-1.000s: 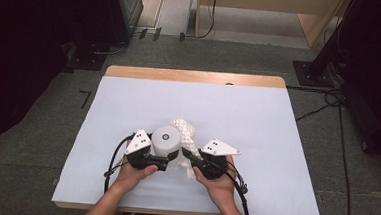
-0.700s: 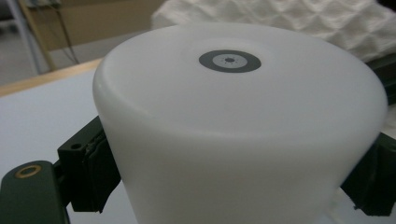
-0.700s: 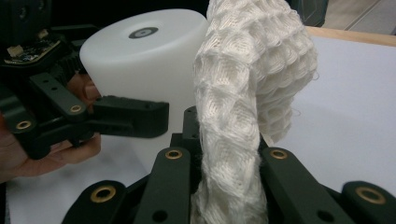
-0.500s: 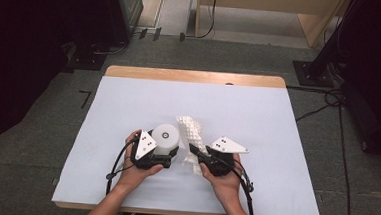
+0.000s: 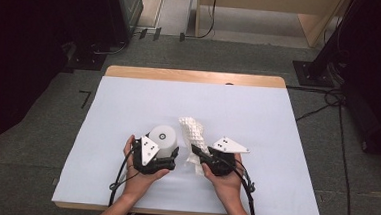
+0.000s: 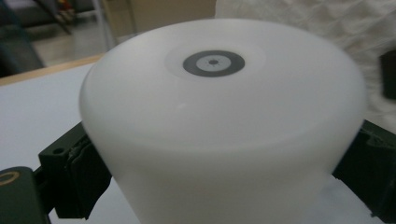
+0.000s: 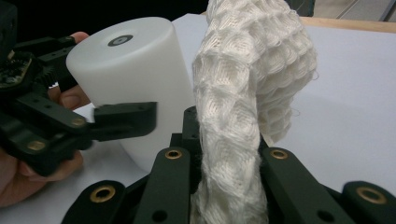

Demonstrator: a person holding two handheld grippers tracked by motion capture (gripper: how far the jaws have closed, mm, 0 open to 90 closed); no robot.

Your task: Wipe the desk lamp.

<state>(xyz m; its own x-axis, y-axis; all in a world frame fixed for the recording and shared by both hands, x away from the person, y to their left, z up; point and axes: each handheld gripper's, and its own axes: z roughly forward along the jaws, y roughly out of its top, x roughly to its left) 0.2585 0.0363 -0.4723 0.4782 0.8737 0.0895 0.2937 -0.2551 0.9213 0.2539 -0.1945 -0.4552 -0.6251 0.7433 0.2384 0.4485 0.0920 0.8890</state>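
White waffle-weave cloth stands bunched upright on the pale blue table cover, pinched tight in the clamped jaws of the right gripper, just beside the white plastic cylinder with a dark ring on its top. That cylinder sits between the jaws of the left gripper, which have just been opening; whether the pads press on it, I cannot tell. Compared with a second ago, both hands sit lower and farther apart on the table, so cloth and cylinder no longer overlap
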